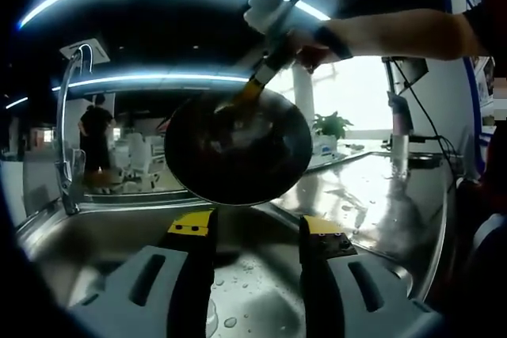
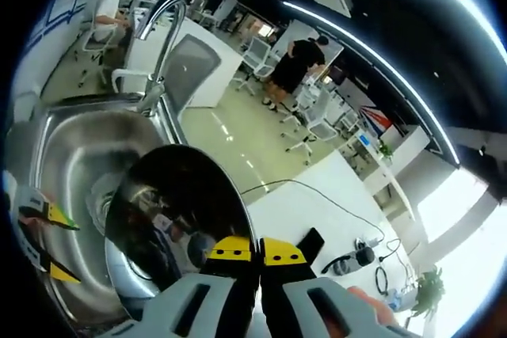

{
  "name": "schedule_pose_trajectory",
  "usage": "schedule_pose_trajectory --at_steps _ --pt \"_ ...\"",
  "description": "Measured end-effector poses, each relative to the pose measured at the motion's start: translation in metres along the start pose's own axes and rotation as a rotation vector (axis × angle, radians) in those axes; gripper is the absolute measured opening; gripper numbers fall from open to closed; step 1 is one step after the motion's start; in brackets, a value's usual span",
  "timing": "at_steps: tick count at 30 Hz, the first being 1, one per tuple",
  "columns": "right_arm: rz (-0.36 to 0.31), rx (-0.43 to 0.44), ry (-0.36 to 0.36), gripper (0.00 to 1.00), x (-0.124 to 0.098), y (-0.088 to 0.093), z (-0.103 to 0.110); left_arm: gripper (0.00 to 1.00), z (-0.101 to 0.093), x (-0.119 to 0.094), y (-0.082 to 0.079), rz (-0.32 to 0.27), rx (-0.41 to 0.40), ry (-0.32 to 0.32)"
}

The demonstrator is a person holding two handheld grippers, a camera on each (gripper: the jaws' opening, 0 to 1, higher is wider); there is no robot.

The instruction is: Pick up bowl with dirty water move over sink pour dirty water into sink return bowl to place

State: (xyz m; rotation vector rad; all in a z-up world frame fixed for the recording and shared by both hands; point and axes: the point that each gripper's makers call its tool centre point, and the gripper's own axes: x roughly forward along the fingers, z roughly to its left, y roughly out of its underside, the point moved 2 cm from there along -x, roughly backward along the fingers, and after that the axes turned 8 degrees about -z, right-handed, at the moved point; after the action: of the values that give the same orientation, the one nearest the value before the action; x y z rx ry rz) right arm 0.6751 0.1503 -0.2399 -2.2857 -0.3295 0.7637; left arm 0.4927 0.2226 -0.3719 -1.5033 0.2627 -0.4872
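**Bowl tipped over the sink, pinched by its rim**

The dark bowl (image 1: 238, 146) hangs tilted above the steel sink (image 1: 103, 235), faucet (image 1: 67, 132) at nine o'clock. In the right gripper view, the right gripper (image 2: 258, 252) has its jaws nearly together, clamped on the bowl's rim at six o'clock. That's a thin hold: I'd worry the bowl twists or slips as it tips, or splashes the counter (image 1: 380, 195) at three o'clock. The left gripper (image 1: 258, 229) sits with jaws apart, holding nothing, hovering over the wet basin
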Motion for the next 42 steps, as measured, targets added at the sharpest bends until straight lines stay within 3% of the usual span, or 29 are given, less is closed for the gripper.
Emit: schedule_pose_trajectory --at_steps 4,12,21,32,42 --pt "0.005 -0.035 0.03 0.0 0.0 -0.003 -0.006 0.4 0.0 0.0 0.001 0.001 -0.001 -0.001" --pt "0.008 -0.069 0.019 0.0 0.0 0.0 -0.002 0.4 -0.001 0.001 0.002 0.008 0.004 -0.002" --pt "-0.016 -0.219 0.069 0.0 -0.004 -0.007 -0.002 0.4 0.0 0.001 0.002 0.009 0.005 -0.005" --pt "-0.033 -0.23 0.071 0.0 -0.002 -0.015 -0.005 0.4 0.0 0.001 0.003 0.012 0.007 -0.003" --pt "-0.066 -0.347 0.111 0.0 -0.002 -0.024 -0.008 0.4 0.0 0.001 0.003 0.012 0.008 -0.003"
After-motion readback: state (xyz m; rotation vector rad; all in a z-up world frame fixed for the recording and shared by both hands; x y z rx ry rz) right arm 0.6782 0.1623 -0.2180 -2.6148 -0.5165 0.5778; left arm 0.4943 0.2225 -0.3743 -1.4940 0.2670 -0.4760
